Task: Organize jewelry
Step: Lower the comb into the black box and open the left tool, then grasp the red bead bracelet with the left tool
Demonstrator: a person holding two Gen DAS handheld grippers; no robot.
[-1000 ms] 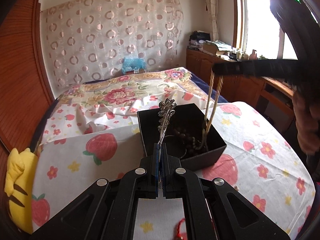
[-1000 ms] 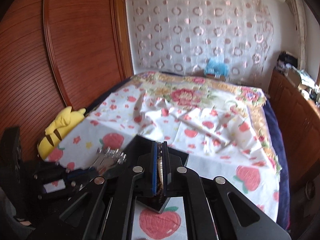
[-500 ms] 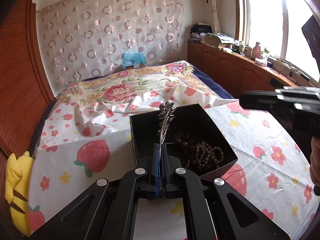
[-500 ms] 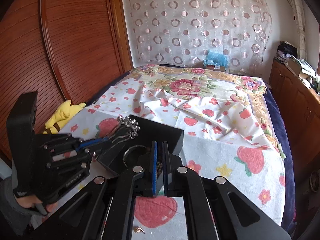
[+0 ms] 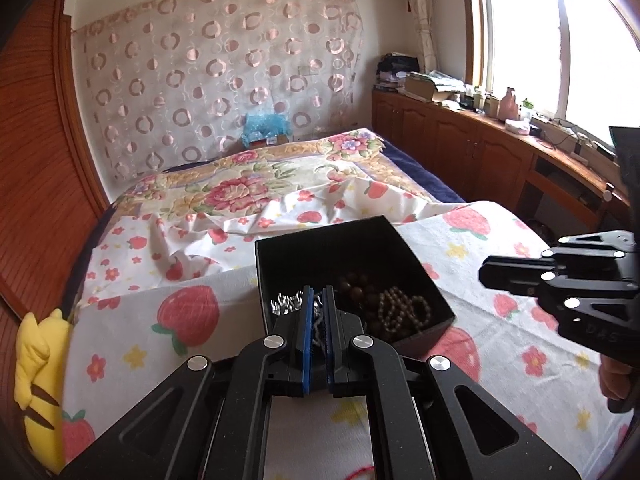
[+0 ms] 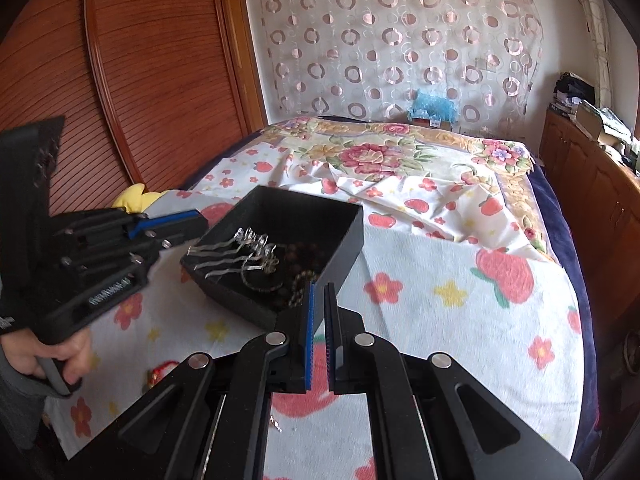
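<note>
Left wrist view: black box [image 5: 320, 248] sits on strawberry-print sheet [image 5: 180, 344] near bed's front edge. Inside: silver hair comb [image 5: 285, 303] at left wall, dark bead bracelet [image 5: 358, 285] mid, pale bead strand [image 5: 404, 312] at right. Left gripper [image 5: 316, 300] over box's near rim, jaws nearly together, nothing clamped. Right wrist view: right gripper [image 6: 319, 296] just beside box's near corner, jaws nearly together, empty. Yellow plush [image 5: 36, 364] at bed's left edge.
</note>
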